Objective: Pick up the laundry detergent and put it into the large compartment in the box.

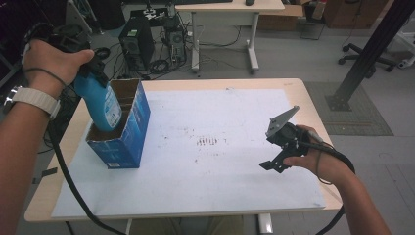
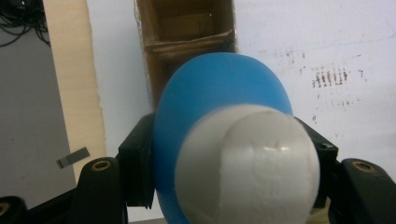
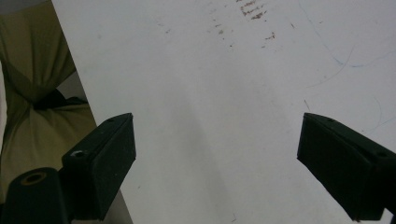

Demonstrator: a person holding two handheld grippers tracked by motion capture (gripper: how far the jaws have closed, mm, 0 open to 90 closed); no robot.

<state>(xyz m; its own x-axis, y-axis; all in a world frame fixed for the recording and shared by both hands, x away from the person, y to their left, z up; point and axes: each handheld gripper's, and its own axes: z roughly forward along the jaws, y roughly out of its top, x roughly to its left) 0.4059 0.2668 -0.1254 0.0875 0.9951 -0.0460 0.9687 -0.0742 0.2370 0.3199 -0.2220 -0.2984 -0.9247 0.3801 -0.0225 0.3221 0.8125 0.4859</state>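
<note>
A blue bottle with a white cap is clamped in my left gripper, which is shut on it. The bottle's lower end dips into the near compartment of an open blue cardboard box at the table's left side. In the left gripper view the bottle hides most of that box, whose brown dividers show beyond it. My right gripper hovers low over the white sheet at the right, open, with nothing between its jaws.
A white sheet with brown smudges covers the wooden table. Beyond the table stand a computer tower, cables, a desk and a black post. The person's lap shows past the sheet's edge.
</note>
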